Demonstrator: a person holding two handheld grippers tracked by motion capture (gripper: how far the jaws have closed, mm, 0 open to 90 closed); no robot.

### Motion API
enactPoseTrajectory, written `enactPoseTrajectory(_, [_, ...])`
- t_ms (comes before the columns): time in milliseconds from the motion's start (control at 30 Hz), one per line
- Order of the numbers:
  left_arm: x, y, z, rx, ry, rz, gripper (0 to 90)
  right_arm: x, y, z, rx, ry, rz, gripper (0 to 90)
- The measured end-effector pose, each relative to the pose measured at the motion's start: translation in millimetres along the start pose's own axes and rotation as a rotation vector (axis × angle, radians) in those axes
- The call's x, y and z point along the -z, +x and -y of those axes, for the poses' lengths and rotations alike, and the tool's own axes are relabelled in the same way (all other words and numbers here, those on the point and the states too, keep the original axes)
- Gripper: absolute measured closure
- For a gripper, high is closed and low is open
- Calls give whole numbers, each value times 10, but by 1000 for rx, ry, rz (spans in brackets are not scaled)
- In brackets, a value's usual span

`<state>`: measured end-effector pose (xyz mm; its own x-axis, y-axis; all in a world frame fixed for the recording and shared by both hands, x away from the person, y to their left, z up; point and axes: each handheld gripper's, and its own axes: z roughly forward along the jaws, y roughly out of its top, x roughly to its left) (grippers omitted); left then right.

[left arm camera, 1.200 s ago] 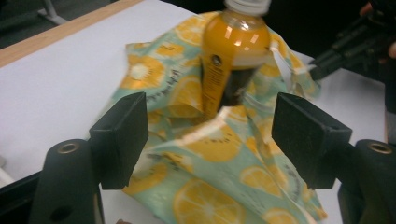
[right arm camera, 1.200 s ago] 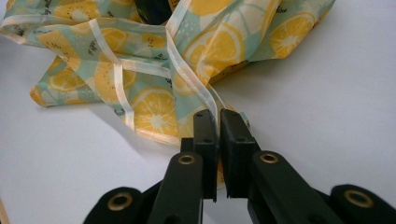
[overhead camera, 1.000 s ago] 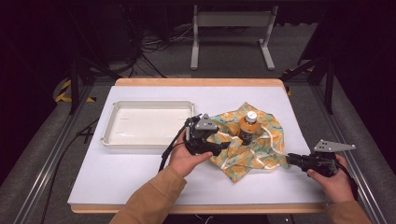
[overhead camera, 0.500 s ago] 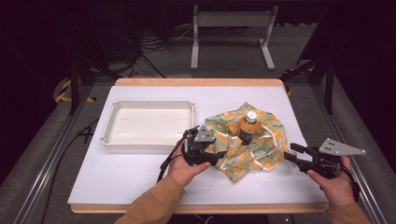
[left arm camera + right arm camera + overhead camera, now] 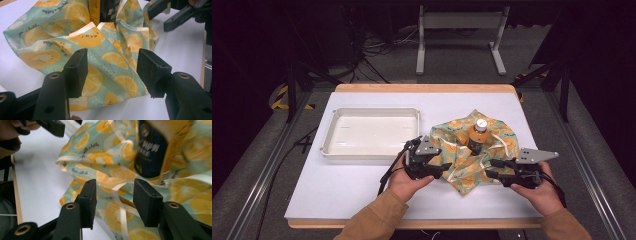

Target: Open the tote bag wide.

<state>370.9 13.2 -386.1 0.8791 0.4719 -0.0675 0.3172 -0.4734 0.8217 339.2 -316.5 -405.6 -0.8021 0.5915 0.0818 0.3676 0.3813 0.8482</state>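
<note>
White table spans mid frame in the high view, with a white tray at centre left. Right of the tray lies a crumpled lemon-print cloth with a bottle standing upright in its middle, white cap up. The high view alone gives this whole layout, plus both hands entering from the bottom edge.

The left gripper view shows the cloth up close, kiwi and lemon slices with script lettering, and the bottle's dark label at top centre. The right gripper view adds the bottle's navy and yellow label at upper right and a pale ribbon running down across the cloth.

Left gripper sits at the cloth's left edge. In its own view the jaws are about half open and have just been closing; cloth is bunched between them, pads not pressing it. Right gripper sits at the cloth's right edge. In its own view the jaws are about half open, having just closed slightly, with cloth and ribbon in the gap, nothing gripped.
</note>
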Motion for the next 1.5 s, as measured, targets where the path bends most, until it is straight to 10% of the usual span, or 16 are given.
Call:
enactPoseTrajectory(400, [-130,31,32,6,41,-11,457,-194,-20,76,31,119,-65,887])
enactPoseTrajectory(1033, [-213,51,71,11,72,-25,461,-59,213,338,52,208,-107,900])
enactPoseTrajectory(1500, [-76,68,-26,21,-2,-3,422,171,165,243,47,-19,25,788])
